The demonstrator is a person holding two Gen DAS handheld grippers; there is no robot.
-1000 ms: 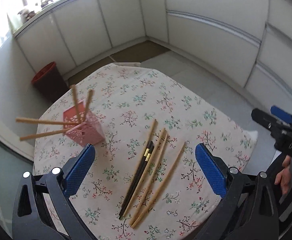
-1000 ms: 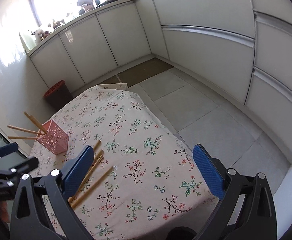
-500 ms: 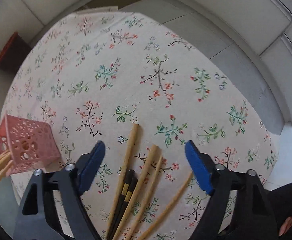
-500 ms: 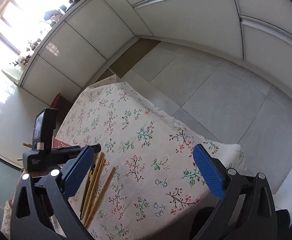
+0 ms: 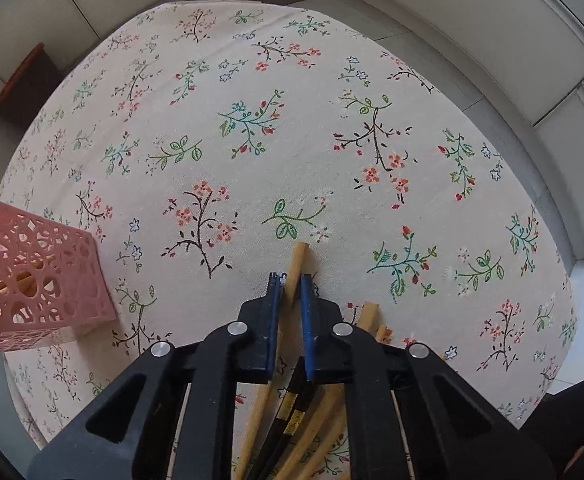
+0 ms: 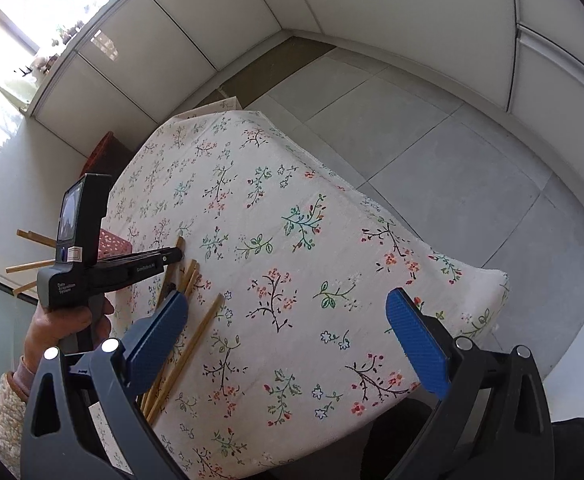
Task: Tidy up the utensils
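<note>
1. Chopstick [image 5: 296, 264]: pale wood, blunt square end, flat on the cloth, end pointing to 12 o'clock, past the tips of the left gripper [image 5: 290, 285].
2. Left gripper: jaws just closed, now pinching that chopstick near its far end; blue pads either side of the wood.
3. Pile [image 5: 311, 420] at 6 o'clock under the gripper: more pale wooden sticks and a black pair with gold bands, roughly parallel, partly hidden by the black frame.
4. Holder [image 5: 40, 284] at 9 o'clock of the left view: pink, square, lattice-cut walls, tilted in the fisheye; wooden sticks inside, seen through the holes.
5. Right gripper [image 6: 288, 328]: jaws spread wide, nothing between them, hanging above the cloth well apart from the pile.
6. Hand [image 6: 62, 326] at 8 o'clock of the right view, wrapped around the left gripper's handle; knit cuff below it.
7. Cloth [image 5: 292, 128]: cream with small floral sprigs, draped over the table edges.
8. Room: grey floor tiles [image 6: 431, 152], white cabinets [image 6: 371, 4] along the walls, red bin [image 5: 24, 78] at 10 o'clock of the left view, bright window at 10 o'clock of the right view.
</note>
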